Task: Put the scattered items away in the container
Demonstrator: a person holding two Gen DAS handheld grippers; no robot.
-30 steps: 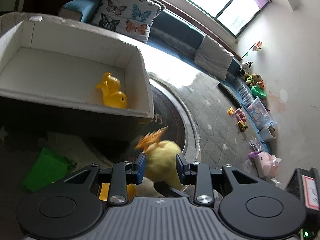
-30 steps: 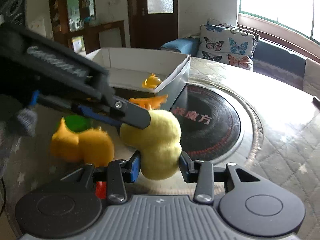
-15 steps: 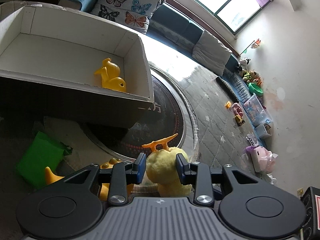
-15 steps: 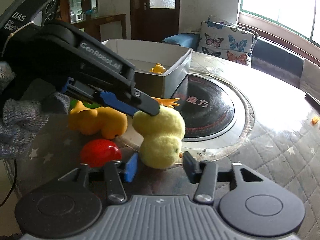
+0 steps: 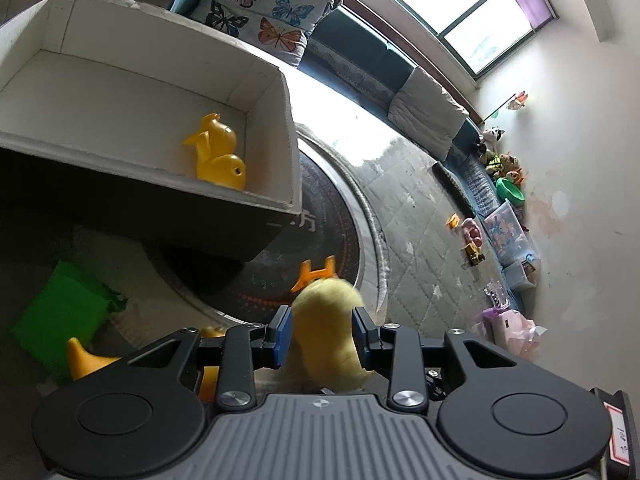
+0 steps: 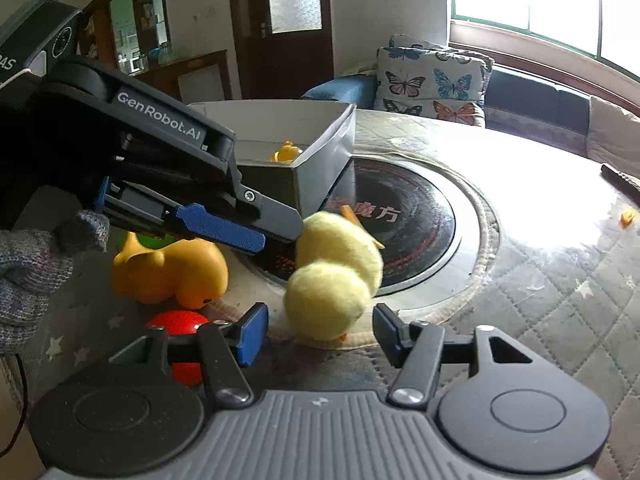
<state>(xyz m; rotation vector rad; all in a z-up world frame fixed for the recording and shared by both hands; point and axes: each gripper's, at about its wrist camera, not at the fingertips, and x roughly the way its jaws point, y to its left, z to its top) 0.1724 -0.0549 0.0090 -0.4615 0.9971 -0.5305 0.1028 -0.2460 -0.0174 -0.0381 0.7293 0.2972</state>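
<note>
A yellow plush duck (image 5: 326,332) with orange feet sits between the blue pads of my left gripper (image 5: 322,334), which is shut on it. In the right wrist view the plush duck (image 6: 332,276) hangs head down at the tip of the left gripper (image 6: 280,232), its head touching the table mat. My right gripper (image 6: 318,334) is open and empty, its jaws spread on either side of the duck's head. The white cardboard box (image 5: 280,80) stands beyond, with one yellow rubber duck (image 5: 218,156) inside.
An orange rubber duck (image 6: 172,268) and a red ball (image 6: 178,326) lie on the table left of the plush duck. A green toy (image 5: 60,308) lies by the box. A round black hotplate (image 6: 404,224) is set in the table's middle.
My right gripper has opened, let go of the plush duck and drawn back. My left gripper keeps hold of the duck, which has tipped downward.
</note>
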